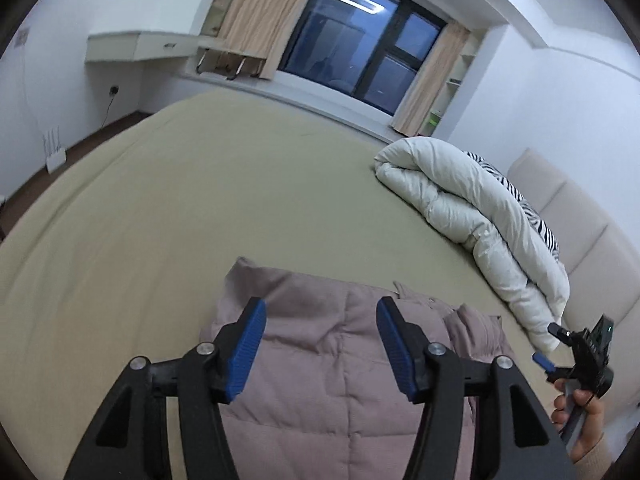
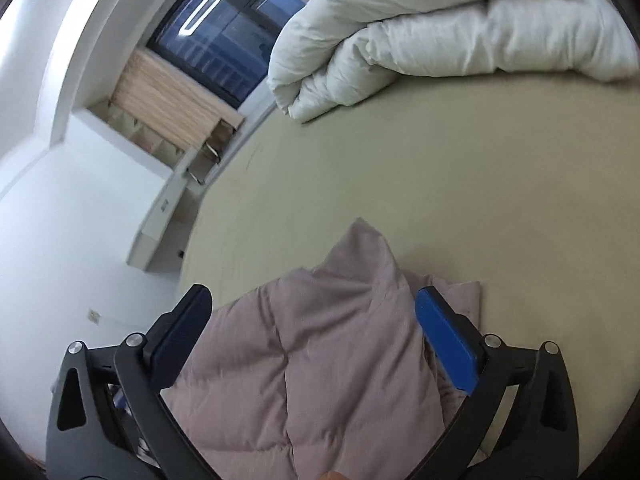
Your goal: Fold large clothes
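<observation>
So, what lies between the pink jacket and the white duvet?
Only bare bed sheet lies between the pink jacket and the white duvet; the right wrist view shows it.

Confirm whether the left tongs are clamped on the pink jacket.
No, the left tongs stand open above the pink jacket, blue pads clear of the fabric.

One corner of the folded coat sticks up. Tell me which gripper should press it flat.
Probably right: the right gripper is open directly over the raised corner of the pink coat.

A rolled white duvet point(image 1: 472, 216) lies along the bed's point(image 1: 200, 200) headboard edge, a zebra-striped pillow point(image 1: 536, 216) behind it. Beige curtains point(image 1: 264, 12) flank the dark window point(image 1: 360, 36).
</observation>
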Demonstrator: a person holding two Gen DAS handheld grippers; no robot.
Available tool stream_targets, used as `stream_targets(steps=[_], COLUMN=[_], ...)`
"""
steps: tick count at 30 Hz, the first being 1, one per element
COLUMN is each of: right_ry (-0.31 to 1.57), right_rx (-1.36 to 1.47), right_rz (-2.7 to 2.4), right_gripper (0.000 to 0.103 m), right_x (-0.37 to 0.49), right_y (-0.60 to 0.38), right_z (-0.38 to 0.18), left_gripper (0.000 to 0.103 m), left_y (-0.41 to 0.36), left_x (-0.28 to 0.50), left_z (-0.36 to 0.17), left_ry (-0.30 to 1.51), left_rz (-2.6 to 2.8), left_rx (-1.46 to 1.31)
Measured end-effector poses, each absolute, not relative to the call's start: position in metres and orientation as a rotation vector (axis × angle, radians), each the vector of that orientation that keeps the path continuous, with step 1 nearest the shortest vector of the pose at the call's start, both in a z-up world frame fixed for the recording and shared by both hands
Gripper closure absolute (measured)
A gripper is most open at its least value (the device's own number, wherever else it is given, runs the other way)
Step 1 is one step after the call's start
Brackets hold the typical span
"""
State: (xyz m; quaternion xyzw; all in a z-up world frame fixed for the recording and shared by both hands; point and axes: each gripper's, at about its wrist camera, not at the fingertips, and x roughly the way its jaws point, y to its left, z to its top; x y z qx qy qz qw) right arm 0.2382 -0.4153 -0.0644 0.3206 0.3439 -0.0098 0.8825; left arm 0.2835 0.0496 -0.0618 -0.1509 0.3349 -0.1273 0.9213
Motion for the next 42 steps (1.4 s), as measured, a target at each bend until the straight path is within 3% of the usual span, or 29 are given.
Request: stream_targets(steps=[5,8,12,18,20,28,37,42], right_ry=[0.837,0.909,1.005,1.057,1.06,1.015,1.0,0.972], right_rx=[0.258,0.173,0.059,0.13,0.129,0.136,0.12,0.17], right_rz=[0.054,0.073,0.02,-0.017,-0.019,-0.032,-0.042,0.007], right_gripper=[0.001,0.008,0.009,0.007,0.0,0.0,0.0,0.0], right_x=[0.245,0.276,0.299,0.366,0.386,0.403,0.383,0.349], right_y=[-0.289,-0.24,-0.204,-0.226,-0.228,-0.225,-0.231,-0.234], right_z=[-0.049,-0.073,-0.116,-0.161,-0.176,-0.21,-0.208,-0.168], left_gripper=[0.043,0.043,0.043,0.039,0.039,0.038,0.039,0.039], left_y=[-0.01,-0.04,-0.06,-0.072,-0.076,-0.069,-0.068,-0.06], left_x=[0.271,0.281,0.315,0.378,0.39,0.408,0.41,0.392], left_z=[-0.066,-0.078,-0.109,-0.168,-0.175,-0.199,-0.205,-0.182], left_ry=[0.677,0.667,0.738,0.841,0.842,0.863,0.873,0.905], left_rz=[-0.278,-0.247,-0.221,-0.176,-0.172,-0.183,-0.184,-0.201], left_rx=[-0.142,-0.023,0.062,0.109,0.11,0.06,0.033,0.045])
